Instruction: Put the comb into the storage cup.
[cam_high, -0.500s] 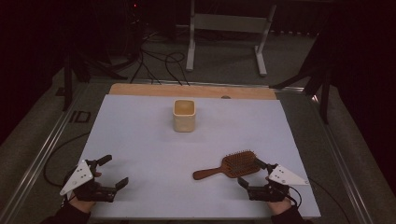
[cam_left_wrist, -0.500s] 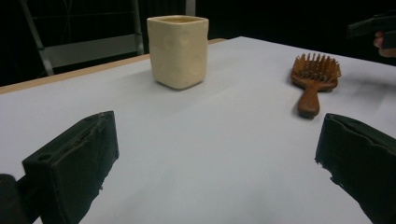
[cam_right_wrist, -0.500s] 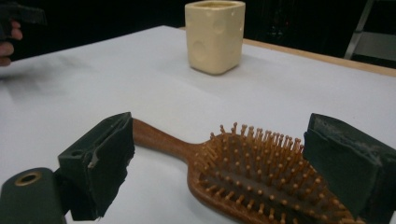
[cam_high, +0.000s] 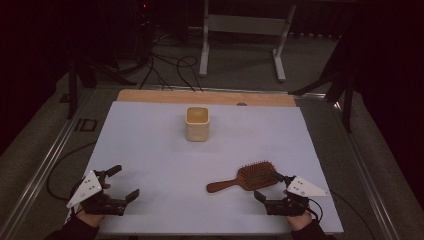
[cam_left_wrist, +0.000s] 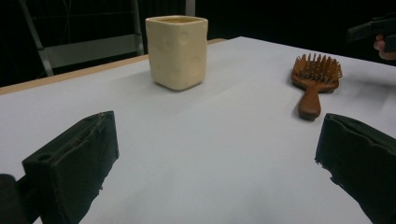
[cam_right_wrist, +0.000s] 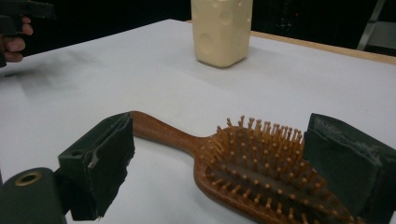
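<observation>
The right tongs (cam_high: 270, 186) stand apart around the wooden hairbrush (cam_high: 247, 178), lower right on the white surface (cam_high: 150, 150), not yet pressing. I judge the grasp is beginning; next they must close. The left tongs (cam_high: 122, 182) wait apart, empty.

Both forearms come in from the near edge of the high view, each hand wrapped around the grip of its tool. The left gripper (cam_high: 116, 183) sits low at the near left, its jaws spread wide and pointing toward the middle, a grey three-cornered plate on top. In its own view the jaws stand far apart with nothing between them. The right gripper (cam_high: 267, 186) sits low at the near right, jaws also spread wide and aimed leftward, pressing on nothing. A dark sleeve covers each wrist.
</observation>
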